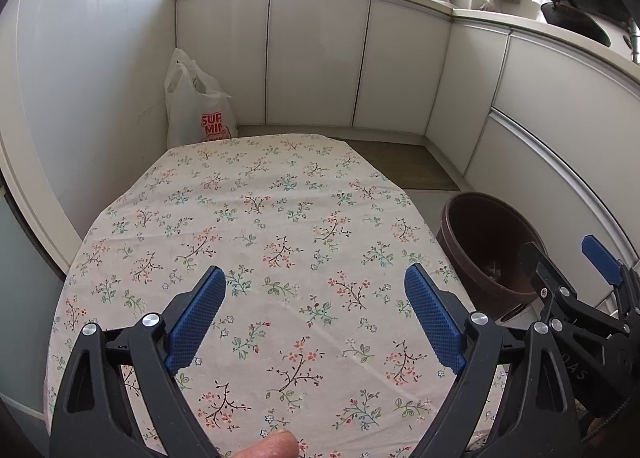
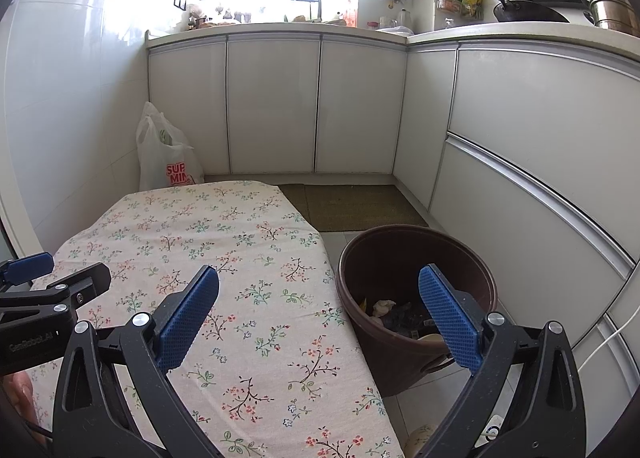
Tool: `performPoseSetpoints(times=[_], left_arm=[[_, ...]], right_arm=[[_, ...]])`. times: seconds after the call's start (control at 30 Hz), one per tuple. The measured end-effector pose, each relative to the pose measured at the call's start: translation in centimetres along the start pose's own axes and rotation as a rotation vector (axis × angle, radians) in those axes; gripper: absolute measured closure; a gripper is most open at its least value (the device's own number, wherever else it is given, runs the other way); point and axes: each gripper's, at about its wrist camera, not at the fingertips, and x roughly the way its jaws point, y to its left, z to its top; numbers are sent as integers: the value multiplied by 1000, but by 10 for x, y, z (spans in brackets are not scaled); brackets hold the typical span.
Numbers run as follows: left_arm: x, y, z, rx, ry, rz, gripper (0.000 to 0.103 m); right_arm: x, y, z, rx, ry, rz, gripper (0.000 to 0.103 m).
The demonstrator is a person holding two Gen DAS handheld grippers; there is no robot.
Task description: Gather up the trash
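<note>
Floral cotton cloth covers the tabletop (image 1: 256, 226), printed with small red, green and blue sprigs; no loose item lies on it in either view.

Writing legible: red letters "SUP" over "MIN" on the white plastic bag (image 1: 198, 106) standing on the floor in the corner behind the tabletop, the rest of the print cut off by the tabletop edge. "GenRobot.AI" reads in pale letters on the black body of the left gripper where it enters the right wrist view at lower left. Letters "DAS" or similar show on the right gripper's body in the left wrist view; reading uncertain.

Left gripper (image 1: 316, 318): blue textured fingers (image 1: 196, 314) spread wide over the cloth, nothing between them. Right gripper (image 2: 320, 322): fingers equally spread, one above the tabletop edge, the other over the bin mouth, holding nothing.

Brown plastic bin (image 2: 400, 362) stands on the tiled floor just beside the tabletop's right edge. Trash (image 2: 392, 310) lies in its bottom: a pale crumpled piece, dark scraps, something yellowish; individual items cannot be identified, and the right finger hides part of them.

A fingertip (image 1: 276, 446) shows at the bottom edge of the left view, cut off. Countertop clutter under the window is overexposed and unreadable. A black wok (image 2: 524, 10) and steel pot sit on the far counter
</note>
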Motion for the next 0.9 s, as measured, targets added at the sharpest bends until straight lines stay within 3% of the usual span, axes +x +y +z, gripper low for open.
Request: performPoseSetpoints(times=[0.9], left_arm=[[3,5,-3,-14,6,2,14]], right_arm=[[3,2,-2,-5,14,-1,7]])
